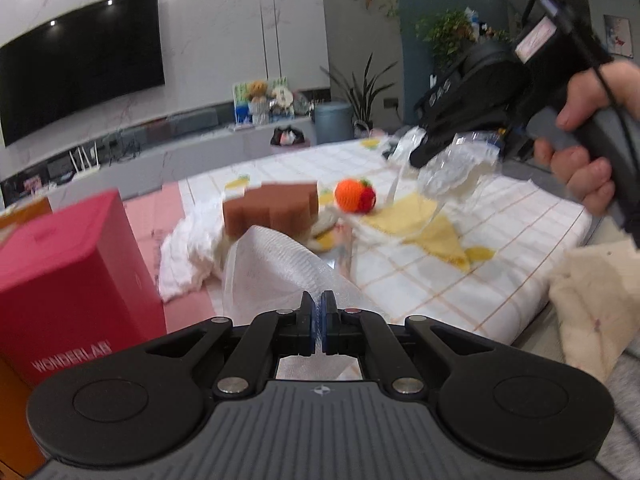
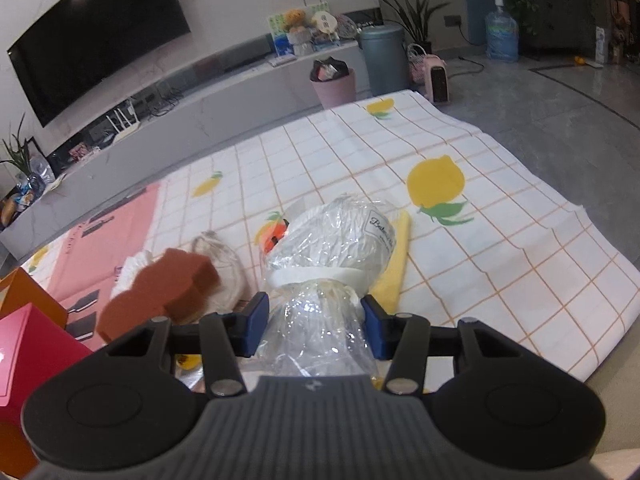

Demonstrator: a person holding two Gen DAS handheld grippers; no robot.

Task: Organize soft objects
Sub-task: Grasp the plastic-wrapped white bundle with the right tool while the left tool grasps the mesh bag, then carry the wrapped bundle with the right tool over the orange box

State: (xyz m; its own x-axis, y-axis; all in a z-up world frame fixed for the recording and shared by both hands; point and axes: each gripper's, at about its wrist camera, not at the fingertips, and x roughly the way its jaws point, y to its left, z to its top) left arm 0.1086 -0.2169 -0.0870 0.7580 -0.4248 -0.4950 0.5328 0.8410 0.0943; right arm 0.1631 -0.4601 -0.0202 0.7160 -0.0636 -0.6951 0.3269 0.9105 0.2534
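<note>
My left gripper [image 1: 318, 308] is shut on a white mesh bag [image 1: 272, 264] that rises from the jaws. My right gripper [image 2: 316, 322] is shut on a clear plastic-wrapped bundle [image 2: 332, 248] tied with a white band, held above the cloth; it also shows in the left wrist view [image 1: 452, 172]. A brown sponge [image 1: 272, 210] [image 2: 160, 292] sits on a white towel [image 1: 188, 248]. An orange and red crocheted fruit [image 1: 356, 196] lies on the checked lemon-print cloth [image 2: 400, 152]. A yellow cloth [image 1: 432, 228] [image 2: 394, 268] lies beneath the bundle.
A red box [image 1: 68, 276] [image 2: 20, 352] stands at the left on a pink mat [image 2: 108, 224]. A cream fabric [image 1: 592, 300] lies at the right. Beyond the cloth stand a TV wall, a pink bin [image 2: 334, 86], a grey bin [image 2: 382, 60].
</note>
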